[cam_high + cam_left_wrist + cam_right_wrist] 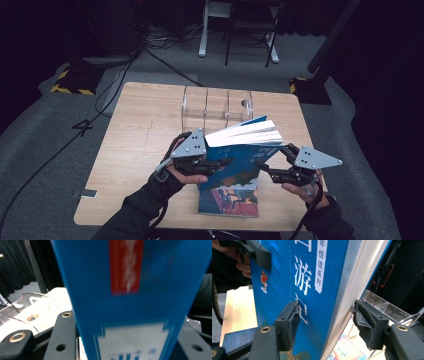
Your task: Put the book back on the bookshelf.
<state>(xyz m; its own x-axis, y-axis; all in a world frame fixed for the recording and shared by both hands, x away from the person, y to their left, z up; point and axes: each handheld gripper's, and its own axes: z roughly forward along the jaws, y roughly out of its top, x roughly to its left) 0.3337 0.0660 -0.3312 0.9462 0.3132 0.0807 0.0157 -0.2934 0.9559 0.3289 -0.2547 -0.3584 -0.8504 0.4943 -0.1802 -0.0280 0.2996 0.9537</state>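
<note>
Two hand-held grippers lift a thick blue paperback book (240,150) with white page edges off a light wooden table (140,150), above a second, flat-lying book with a colourful cover (229,201). Behind stands a clear acrylic divider rack (216,107), its slots vacant, to which the book seems bound.

Step in hand, as judged: the book is raised and tilted, held from both sides, on its way to standing upright. The left gripper (220,165) clamps the book's near left edge, jaws part-closed on its thickness. The right gripper (267,167) straddles the right edge; its jaws stand moderately wide about the book.

The next move probably calls for turning the book fully upright, spine or page edge down, then carrying it forward and lowering it squarely between two dividers without knocking the light rack.

The high view gives the whole layout: table, rack, lower book and both forearms. The right gripper view shows what that view cannot: the left-hand pad (293,320) lies against the blue cover, while the right-hand pad (365,322) sits just off the white page block, so this grip looks loose. The left gripper view shows the book's blue spine with its red label (126,267) close between the jaws, and part of the rack (30,307) beyond.
</note>
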